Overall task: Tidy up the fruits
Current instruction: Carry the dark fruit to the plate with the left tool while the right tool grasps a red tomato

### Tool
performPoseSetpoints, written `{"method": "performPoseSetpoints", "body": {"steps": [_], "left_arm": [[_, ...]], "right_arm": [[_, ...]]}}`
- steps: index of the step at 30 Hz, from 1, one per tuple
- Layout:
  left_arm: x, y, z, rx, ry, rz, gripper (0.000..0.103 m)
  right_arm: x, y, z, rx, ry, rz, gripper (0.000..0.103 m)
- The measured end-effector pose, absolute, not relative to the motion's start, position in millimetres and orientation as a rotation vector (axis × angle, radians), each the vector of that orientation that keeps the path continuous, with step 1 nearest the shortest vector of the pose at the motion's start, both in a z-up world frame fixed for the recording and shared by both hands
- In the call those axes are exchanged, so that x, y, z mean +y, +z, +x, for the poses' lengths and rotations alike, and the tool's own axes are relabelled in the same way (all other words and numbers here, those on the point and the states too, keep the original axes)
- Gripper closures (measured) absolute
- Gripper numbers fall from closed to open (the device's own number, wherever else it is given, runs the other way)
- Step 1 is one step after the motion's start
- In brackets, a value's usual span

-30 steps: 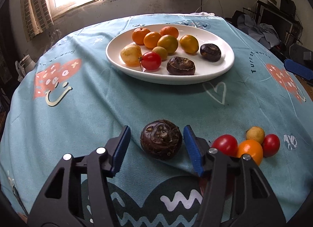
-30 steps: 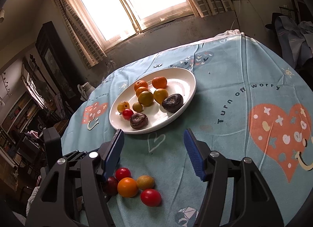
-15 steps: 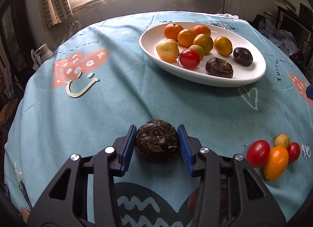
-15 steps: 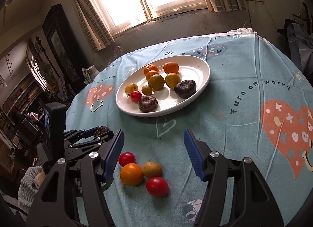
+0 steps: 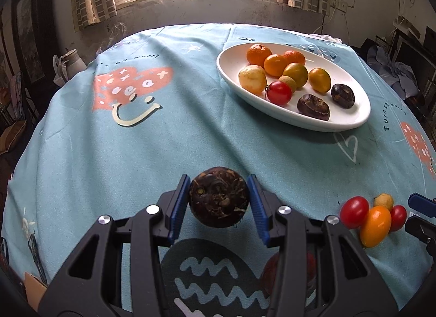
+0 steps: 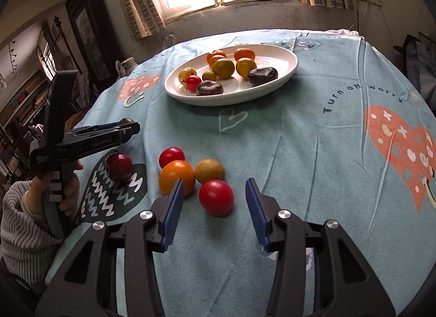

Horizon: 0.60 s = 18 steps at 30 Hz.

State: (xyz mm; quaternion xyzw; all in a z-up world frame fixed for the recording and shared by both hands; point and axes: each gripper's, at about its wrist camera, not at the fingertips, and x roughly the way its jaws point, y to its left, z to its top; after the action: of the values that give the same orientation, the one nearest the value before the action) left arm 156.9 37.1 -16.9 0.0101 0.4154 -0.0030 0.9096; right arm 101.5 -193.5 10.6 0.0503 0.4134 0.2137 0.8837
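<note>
My left gripper [image 5: 218,203] is shut on a dark brown, rough round fruit [image 5: 218,197], with both blue pads pressed on its sides. In the right wrist view the left gripper [image 6: 128,126] hangs above the cloth. My right gripper [image 6: 214,202] straddles a red tomato [image 6: 216,197]; its jaws are closing and a gap shows on each side. Just beyond lie an orange fruit [image 6: 177,178], a small yellow-brown fruit [image 6: 209,171] and another red tomato [image 6: 171,156]. The white oval plate [image 6: 231,101] holds several fruits.
A dark red plum [image 6: 118,167] lies on the cloth under the left gripper. A person's hand and ribbed sleeve [image 6: 24,224] hold that gripper at the left table edge. The teal tablecloth [image 5: 136,158] covers a round table. Furniture and clutter crowd the room around it.
The left jaws shut on the dark fruit and the gripper swung left with it. The right gripper came down over the loose fruits and its jaws narrowed around the red tomato.
</note>
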Motion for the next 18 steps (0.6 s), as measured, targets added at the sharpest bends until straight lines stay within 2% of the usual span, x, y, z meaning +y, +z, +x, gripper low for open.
{"method": "performPoseSetpoints", "body": {"steps": [4,11,18], "left_arm": [[34.7,-17.7,156.9,0.857,-0.012,0.033,0.059],[33.5,-25.8,161.6,0.892,-0.012,0.040,0.059],[33.3,-26.5,161.3,0.885,-0.016,0.032,0.059]], "right_arm": [[-188.2,7.0,103.8,0.884,0.461,0.087,0.059],[-183.7,-4.7,109.4,0.949,0.473,0.090,0.071],[-187.6,-1.1,107.2,0.921,0.504,0.121,0.074]]}}
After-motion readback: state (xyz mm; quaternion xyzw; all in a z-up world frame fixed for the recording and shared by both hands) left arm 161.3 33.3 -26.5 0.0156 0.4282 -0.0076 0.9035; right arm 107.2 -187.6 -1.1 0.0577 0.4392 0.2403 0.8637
